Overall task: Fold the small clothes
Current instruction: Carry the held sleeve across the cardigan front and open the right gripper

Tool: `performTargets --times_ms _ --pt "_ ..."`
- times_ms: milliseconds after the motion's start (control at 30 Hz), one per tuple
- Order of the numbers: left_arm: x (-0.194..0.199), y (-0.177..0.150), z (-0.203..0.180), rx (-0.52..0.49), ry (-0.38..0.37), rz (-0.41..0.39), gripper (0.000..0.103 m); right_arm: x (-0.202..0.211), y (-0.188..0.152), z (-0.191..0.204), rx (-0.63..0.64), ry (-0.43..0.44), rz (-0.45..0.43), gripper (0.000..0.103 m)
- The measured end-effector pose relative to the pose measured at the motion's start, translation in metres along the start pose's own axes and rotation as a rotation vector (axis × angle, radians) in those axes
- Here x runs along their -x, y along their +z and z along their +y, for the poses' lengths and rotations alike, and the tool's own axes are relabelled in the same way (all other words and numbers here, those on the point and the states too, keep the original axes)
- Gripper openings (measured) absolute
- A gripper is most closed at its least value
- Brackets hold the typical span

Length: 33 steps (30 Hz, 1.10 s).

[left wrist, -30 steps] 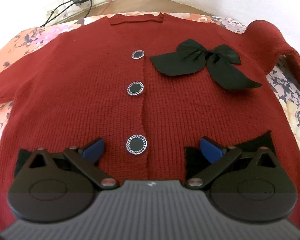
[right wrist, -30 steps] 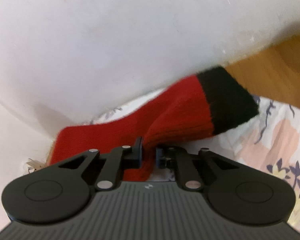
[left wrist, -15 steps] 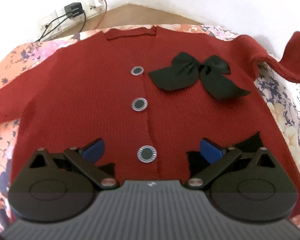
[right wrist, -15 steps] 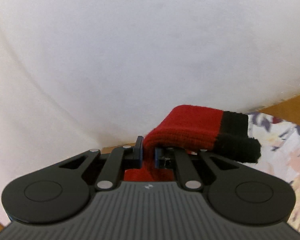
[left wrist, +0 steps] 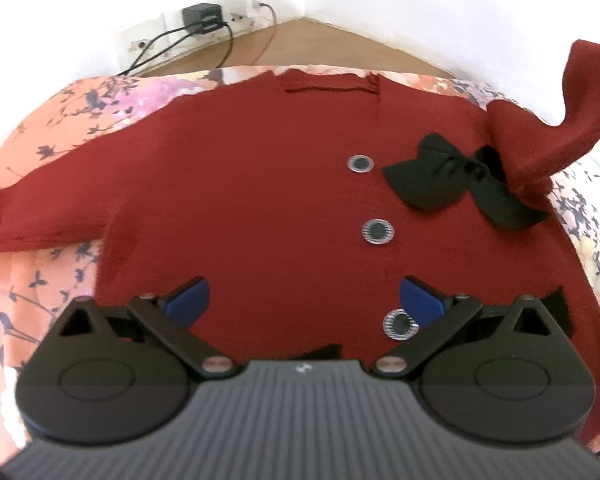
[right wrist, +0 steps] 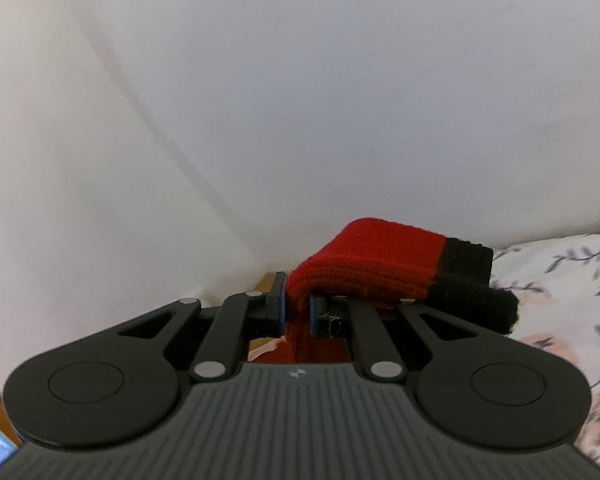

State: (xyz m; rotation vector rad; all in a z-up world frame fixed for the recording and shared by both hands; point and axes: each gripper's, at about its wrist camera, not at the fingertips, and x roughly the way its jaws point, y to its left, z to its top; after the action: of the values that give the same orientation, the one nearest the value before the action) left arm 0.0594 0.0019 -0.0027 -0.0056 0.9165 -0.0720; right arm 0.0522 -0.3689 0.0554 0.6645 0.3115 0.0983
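Note:
A small red knit cardigan (left wrist: 260, 200) lies front up on a floral bedsheet (left wrist: 80, 120), with three silver-rimmed buttons and a black bow (left wrist: 456, 184). My left gripper (left wrist: 304, 300) is open and empty above its lower hem. My right gripper (right wrist: 296, 312) is shut on the cardigan's right sleeve (right wrist: 372, 260) near its black cuff (right wrist: 472, 280) and holds it in the air. In the left wrist view that sleeve (left wrist: 572, 120) rises at the far right and drapes over the shoulder beside the bow. The left sleeve (left wrist: 28, 216) lies spread out to the left.
A white wall with power sockets, a black charger (left wrist: 202, 16) and cables stands beyond the bed, with wooden floor (left wrist: 300, 44) between. The right wrist view faces a white wall corner (right wrist: 180, 160), with floral sheet (right wrist: 572, 288) at the right.
My right gripper has carried the sleeve higher and inward over the cardigan's shoulder. My left gripper has shifted left along the hem, still open.

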Motion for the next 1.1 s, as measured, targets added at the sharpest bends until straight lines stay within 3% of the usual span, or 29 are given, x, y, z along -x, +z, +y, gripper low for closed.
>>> performTargets --times_ms 400,500,633,900,1100 --pt "0.004 -0.001 0.047 0.005 0.052 -0.019 0.103 -0.055 -0.039 0.048 0.092 0.072 0.106 0.011" --pt "0.004 -0.003 0.057 -0.005 0.063 -0.02 0.103 -0.052 -0.058 0.089 0.128 0.085 0.139 0.011" --pt "0.004 -0.006 0.072 0.008 0.07 -0.014 0.103 -0.075 -0.088 0.112 0.161 0.104 0.21 0.011" --pt "0.007 -0.011 0.098 0.035 0.093 -0.018 0.103 -0.121 -0.158 0.137 0.232 0.101 0.36 0.011" --pt "0.007 -0.012 0.108 0.036 0.088 -0.016 0.103 -0.146 -0.186 0.139 0.286 0.074 0.465 0.013"
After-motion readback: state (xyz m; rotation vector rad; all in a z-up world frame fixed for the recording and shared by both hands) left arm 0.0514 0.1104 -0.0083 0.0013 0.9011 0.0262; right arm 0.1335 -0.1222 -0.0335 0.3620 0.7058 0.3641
